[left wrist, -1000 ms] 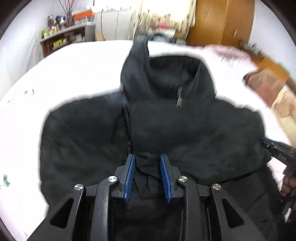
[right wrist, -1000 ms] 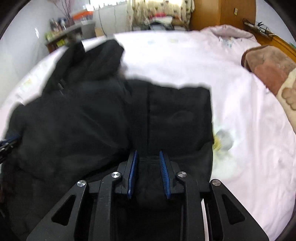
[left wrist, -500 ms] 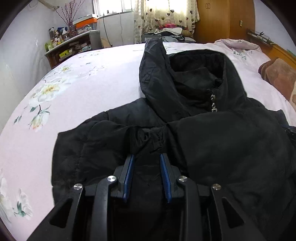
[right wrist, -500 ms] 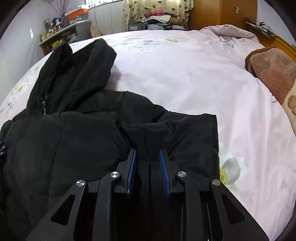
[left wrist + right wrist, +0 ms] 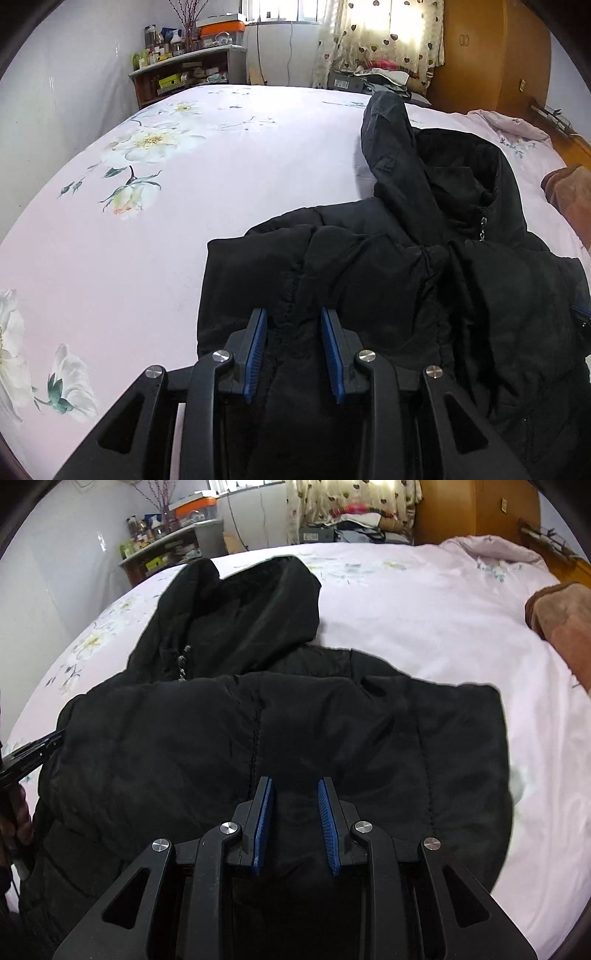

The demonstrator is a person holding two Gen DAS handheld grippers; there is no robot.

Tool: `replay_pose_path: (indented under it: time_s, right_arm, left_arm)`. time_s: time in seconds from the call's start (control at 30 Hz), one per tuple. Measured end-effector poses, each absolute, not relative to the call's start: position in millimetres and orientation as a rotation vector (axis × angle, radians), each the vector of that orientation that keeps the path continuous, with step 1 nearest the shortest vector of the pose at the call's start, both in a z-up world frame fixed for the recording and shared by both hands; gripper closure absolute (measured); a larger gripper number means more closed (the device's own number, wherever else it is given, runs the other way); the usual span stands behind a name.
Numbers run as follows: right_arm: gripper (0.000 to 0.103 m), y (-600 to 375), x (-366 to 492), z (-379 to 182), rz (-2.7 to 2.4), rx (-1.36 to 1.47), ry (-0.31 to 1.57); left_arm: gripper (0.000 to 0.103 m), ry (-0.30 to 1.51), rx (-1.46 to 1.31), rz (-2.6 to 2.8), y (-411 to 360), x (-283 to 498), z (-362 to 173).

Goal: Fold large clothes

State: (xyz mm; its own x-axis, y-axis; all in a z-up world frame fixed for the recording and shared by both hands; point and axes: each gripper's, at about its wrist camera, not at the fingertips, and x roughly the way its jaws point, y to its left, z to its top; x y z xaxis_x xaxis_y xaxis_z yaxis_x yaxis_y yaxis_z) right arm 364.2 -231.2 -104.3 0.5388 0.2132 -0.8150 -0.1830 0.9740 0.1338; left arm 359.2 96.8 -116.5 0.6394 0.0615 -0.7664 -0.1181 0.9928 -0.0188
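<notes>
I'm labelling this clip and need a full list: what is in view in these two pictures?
jacket: one, black, hooded, lying on the bed
bedsheet: one, pale pink with white flowers, under the jacket
blanket: one, brown, at the bed's right edge
shelf: one, cluttered, by the far wall
curtain: one, cream with hearts, at the window
wardrobe: one, wooden, far right
left gripper: one, black with blue pads, shut on jacket fabric
right gripper: one, same make, shut on jacket fabric
</notes>
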Motion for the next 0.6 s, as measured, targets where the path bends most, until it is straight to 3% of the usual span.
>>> replay_pose_path:
  time_s: [0.1,0.2,0.27,0.37,0.6]
  right_arm:
    - [0.074,-234.2,363.0,-94.3,0.23,0.063,0.969]
    - [0.06,-234.1,354.5,-71.4,0.246,0.071,0.922]
    - [0.059,-230.4,348.2,-53.2,0.266,0.072,0.886]
    - [0.059,-219.1,341.9,-31.5,0.3,0.046,0.841]
    - [0.059,-210.6,364.8,16.7,0.313,0.044,0.758]
  left_arm:
    - [0.071,0.87,-0.064,0.087,94.0,352.1,-104.0]
    - [0.07,0.848,-0.086,0.041,92.3,334.2,-82.7]
    - [0.057,0.831,-0.096,0.012,87.0,330.8,-67.3]
    - [0.047,0.79,-0.089,-0.047,77.6,324.0,-41.1]
    - [0.041,0.734,-0.054,-0.115,59.7,344.3,4.4]
